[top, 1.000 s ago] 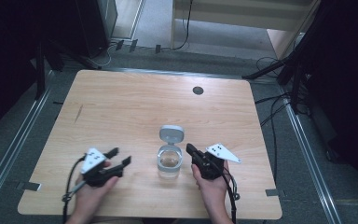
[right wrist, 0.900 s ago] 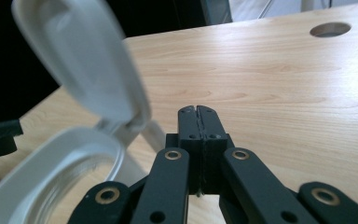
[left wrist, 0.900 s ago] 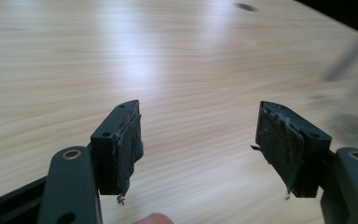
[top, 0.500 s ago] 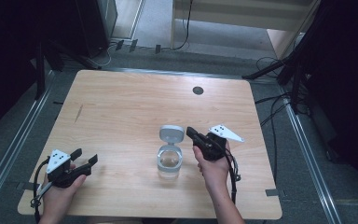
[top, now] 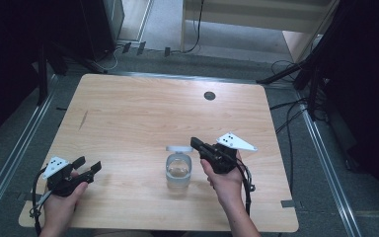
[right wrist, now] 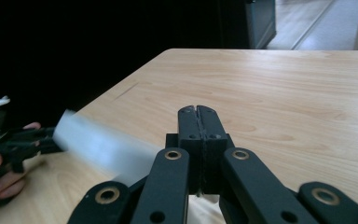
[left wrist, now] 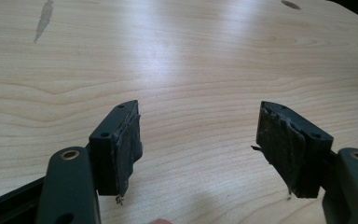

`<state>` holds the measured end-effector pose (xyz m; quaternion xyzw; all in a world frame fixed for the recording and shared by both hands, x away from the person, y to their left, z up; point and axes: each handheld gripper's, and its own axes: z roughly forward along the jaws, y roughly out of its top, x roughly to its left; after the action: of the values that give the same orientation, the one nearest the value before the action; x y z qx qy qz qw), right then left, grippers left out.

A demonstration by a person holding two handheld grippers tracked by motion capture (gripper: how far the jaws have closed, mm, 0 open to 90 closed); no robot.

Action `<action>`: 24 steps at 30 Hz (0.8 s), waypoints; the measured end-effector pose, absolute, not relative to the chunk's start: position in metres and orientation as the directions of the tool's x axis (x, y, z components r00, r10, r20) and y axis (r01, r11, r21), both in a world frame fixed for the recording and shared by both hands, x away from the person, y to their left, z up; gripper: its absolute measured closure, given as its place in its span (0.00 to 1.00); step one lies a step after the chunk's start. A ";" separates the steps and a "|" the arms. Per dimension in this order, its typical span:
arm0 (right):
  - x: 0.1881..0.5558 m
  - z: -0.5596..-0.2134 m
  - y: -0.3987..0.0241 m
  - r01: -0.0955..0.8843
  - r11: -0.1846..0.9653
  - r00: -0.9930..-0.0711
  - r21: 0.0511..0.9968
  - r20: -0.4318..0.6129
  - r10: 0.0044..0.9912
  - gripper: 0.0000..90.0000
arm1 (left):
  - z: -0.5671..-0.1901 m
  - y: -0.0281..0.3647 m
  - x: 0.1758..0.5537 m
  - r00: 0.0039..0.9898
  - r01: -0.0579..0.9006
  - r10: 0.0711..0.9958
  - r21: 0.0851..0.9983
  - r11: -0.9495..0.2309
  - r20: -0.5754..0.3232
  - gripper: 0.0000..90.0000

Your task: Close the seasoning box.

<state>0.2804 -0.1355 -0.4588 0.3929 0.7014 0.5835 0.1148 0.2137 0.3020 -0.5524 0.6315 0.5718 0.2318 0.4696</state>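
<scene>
A clear glass jar stands open near the table's front middle. Its white lid rests just behind it, against the far rim. My right gripper is shut with nothing between its jaws, tips just right of the lid and above the jar's right side. In the right gripper view its jaws are pressed together, and the lid shows as a pale blur to their left. My left gripper lies open near the front left corner, well apart from the jar; its pads stand wide over bare wood.
The wooden table has a dark round hole at the back right and a small dark mark at the left. Metal rails and cables run along the floor on both sides. The left hand appears at the right gripper view's left edge.
My left gripper has drawn away from the jar toward the front left corner and stays open. The right gripper has shifted slightly farther back beside the lid, still shut.
</scene>
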 end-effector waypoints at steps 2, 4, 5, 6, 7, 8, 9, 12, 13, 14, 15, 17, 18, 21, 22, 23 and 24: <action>0.275 -0.459 -0.135 0.409 0.023 -0.674 0.912 0.285 0.681 1.00 | -0.552 0.302 0.214 0.243 0.505 0.939 0.858 0.094 -0.245 0.35; 0.271 -0.461 -0.138 0.394 0.035 -0.666 0.918 0.259 0.699 0.87 | -0.552 0.303 0.214 0.243 0.503 0.938 0.859 0.095 -0.246 0.35; 0.271 -0.461 -0.138 0.394 0.035 -0.666 0.918 0.259 0.699 0.87 | -0.552 0.303 0.214 0.243 0.503 0.938 0.859 0.095 -0.246 0.35; 0.272 -0.462 -0.143 0.400 0.025 -0.646 0.916 0.263 0.717 0.60 | -0.552 0.303 0.214 0.244 0.503 0.937 0.859 0.096 -0.248 0.35; 0.272 -0.463 -0.146 0.403 0.026 -0.626 0.915 0.254 0.737 0.47 | -0.552 0.303 0.214 0.245 0.503 0.937 0.859 0.097 -0.249 0.35; 0.273 -0.464 -0.150 0.402 0.025 -0.607 0.915 0.246 0.756 0.40 | -0.553 0.303 0.214 0.245 0.502 0.937 0.859 0.098 -0.250 0.35; 0.273 -0.465 -0.153 0.397 0.021 -0.596 0.917 0.241 0.766 0.34 | -0.553 0.303 0.214 0.245 0.502 0.937 0.859 0.098 -0.250 0.35; 0.273 -0.466 -0.161 0.391 0.011 -0.572 0.920 0.234 0.786 0.28 | -0.552 0.303 0.214 0.248 0.503 0.936 0.859 0.095 -0.249 0.35; 0.273 -0.467 -0.165 0.391 0.007 -0.566 0.920 0.234 0.791 0.25 | -0.552 0.303 0.214 0.248 0.503 0.936 0.859 0.096 -0.249 0.35; 0.272 -0.469 -0.169 0.388 0.014 -0.561 0.921 0.224 0.797 0.24 | -0.553 0.303 0.214 0.248 0.504 0.936 0.858 0.096 -0.250 0.35; 0.272 -0.470 -0.173 0.392 0.012 -0.551 0.920 0.225 0.804 0.24 | -0.552 0.303 0.214 0.247 0.504 0.936 0.858 0.095 -0.249 0.35; 0.271 -0.473 -0.182 0.399 -0.001 -0.534 0.917 0.233 0.812 0.24 | -0.552 0.303 0.214 0.248 0.504 0.936 0.858 0.096 -0.250 0.35; 0.270 -0.474 -0.187 0.399 0.001 -0.522 0.917 0.226 0.822 0.24 | -0.553 0.303 0.214 0.247 0.505 0.936 0.858 0.096 -0.250 0.35; 0.267 -0.479 -0.201 0.401 -0.010 -0.502 0.916 0.229 0.834 0.24 | -0.553 0.303 0.214 0.247 0.506 0.936 0.857 0.096 -0.251 0.36; 0.266 -0.481 -0.206 0.403 -0.011 -0.493 0.915 0.228 0.839 0.24 | -0.553 0.303 0.214 0.247 0.506 0.935 0.857 0.099 -0.254 0.36; 0.265 -0.483 -0.212 0.403 -0.012 -0.486 0.915 0.225 0.844 0.24 | -0.553 0.303 0.214 0.247 0.506 0.935 0.857 0.097 -0.252 0.36; 0.264 -0.484 -0.216 0.405 -0.014 -0.481 0.914 0.226 0.847 0.24 | -0.553 0.303 0.214 0.248 0.506 0.935 0.857 0.096 -0.252 0.36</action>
<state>0.2637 -0.2157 -0.4842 0.4661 0.6717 0.5381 0.2051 0.2142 0.3033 -0.5525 0.6327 0.5696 0.2269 0.4730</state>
